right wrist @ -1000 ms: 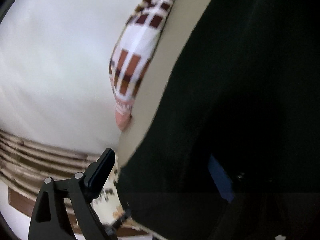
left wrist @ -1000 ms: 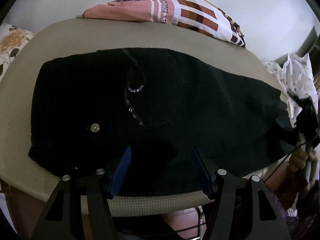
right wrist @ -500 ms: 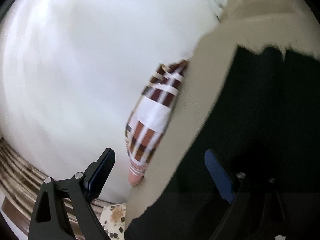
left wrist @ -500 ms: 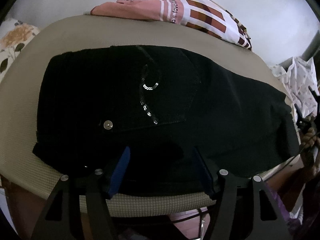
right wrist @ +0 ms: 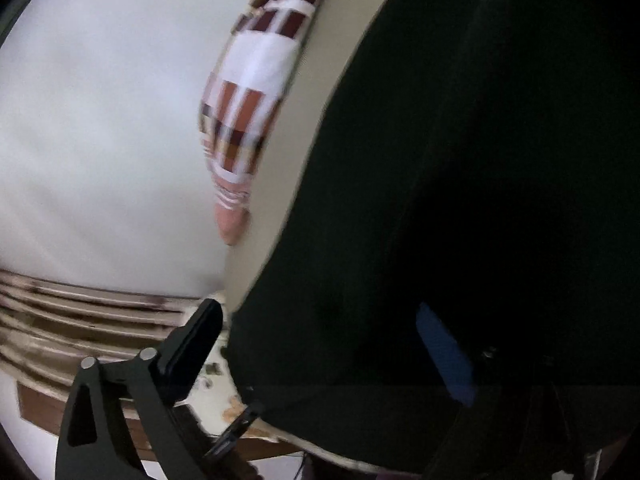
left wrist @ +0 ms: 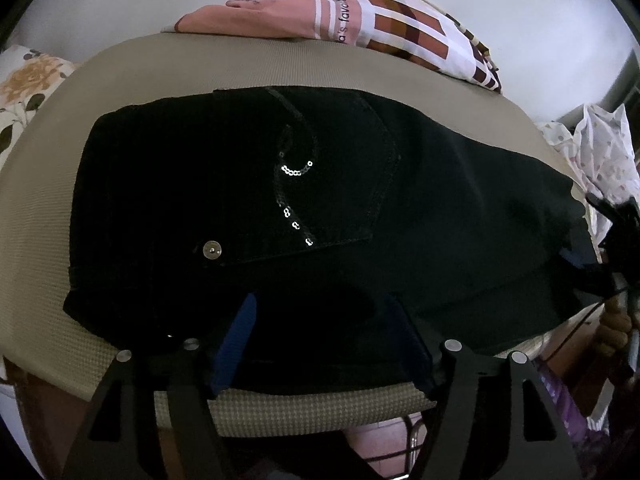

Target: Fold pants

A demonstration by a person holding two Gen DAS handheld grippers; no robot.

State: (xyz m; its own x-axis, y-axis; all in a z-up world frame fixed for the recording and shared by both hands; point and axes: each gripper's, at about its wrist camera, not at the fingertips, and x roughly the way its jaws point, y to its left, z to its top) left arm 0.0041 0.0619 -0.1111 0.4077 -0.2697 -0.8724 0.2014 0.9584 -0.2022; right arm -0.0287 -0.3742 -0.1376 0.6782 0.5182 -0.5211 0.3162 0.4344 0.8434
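Observation:
Black pants lie folded across a beige padded board, sequined back pocket and a metal button facing up. My left gripper hovers over the near waist edge. Its jaws are opening, and its blue pads stand apart with fabric lying flat below them, not pinched. In the right wrist view the pants fill the right side. My right gripper straddles their end edge with its jaws opening wide and its pads clear of the cloth. It also shows at the pants' far right end.
A pink and brown checked cloth lies along the board's far edge, also in the right wrist view. A floral cushion sits at the left and a white spotted cloth at the right. A white wall stands behind.
The right wrist view swung out toward the wall, then came back close over the pants' end. The left view drew back slightly and its pads stand a little wider. The pants lie unmoved.

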